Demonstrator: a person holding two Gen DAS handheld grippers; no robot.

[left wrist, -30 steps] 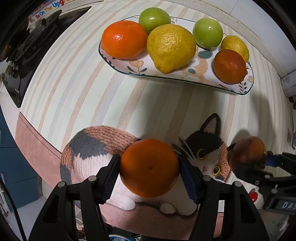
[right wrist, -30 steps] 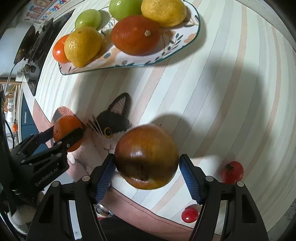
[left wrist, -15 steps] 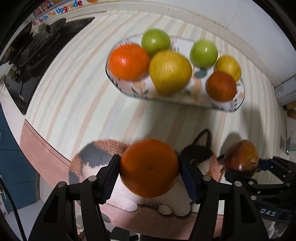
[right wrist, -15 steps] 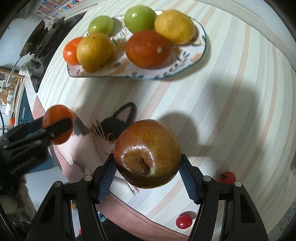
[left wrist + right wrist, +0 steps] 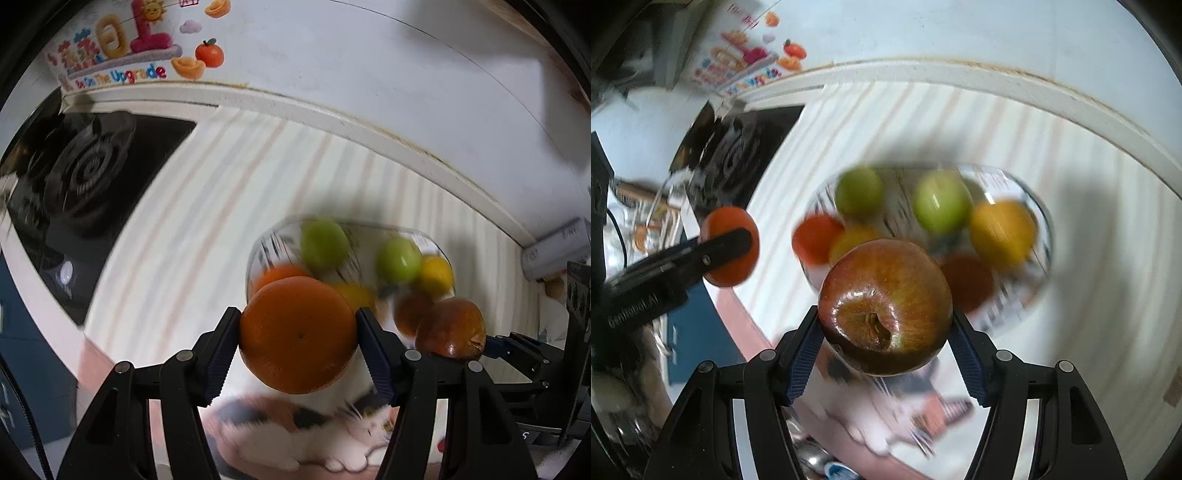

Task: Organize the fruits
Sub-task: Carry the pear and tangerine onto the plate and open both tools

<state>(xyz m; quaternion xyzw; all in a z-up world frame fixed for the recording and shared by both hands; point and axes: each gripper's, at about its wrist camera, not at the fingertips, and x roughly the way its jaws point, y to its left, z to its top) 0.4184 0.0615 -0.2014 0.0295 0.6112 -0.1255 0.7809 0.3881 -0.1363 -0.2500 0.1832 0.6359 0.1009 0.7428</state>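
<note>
Tilted up and lifted since a second ago, both wrist views: wall and decal now in sight, plate farther off and blurred.

Left wrist view: left gripper (image 5: 298, 338) clamped on the orange (image 5: 297, 334), held in the air in front of the plate (image 5: 258, 254). On the plate, two green apples (image 5: 324, 243), a lemon (image 5: 436, 275) and darker fruit (smeared by motion). At right, the red apple (image 5: 450, 328) in the right gripper. Below, the cat mat (image 5: 306, 432); at left, the stove (image 5: 85, 181).

Right wrist view: right gripper (image 5: 885, 332) closed on the red apple (image 5: 885, 306), stem end facing the camera, raised before the plate (image 5: 1043, 236). Off to the left, the orange (image 5: 729, 245) pinched in the left gripper, well apart from the plate.
</note>
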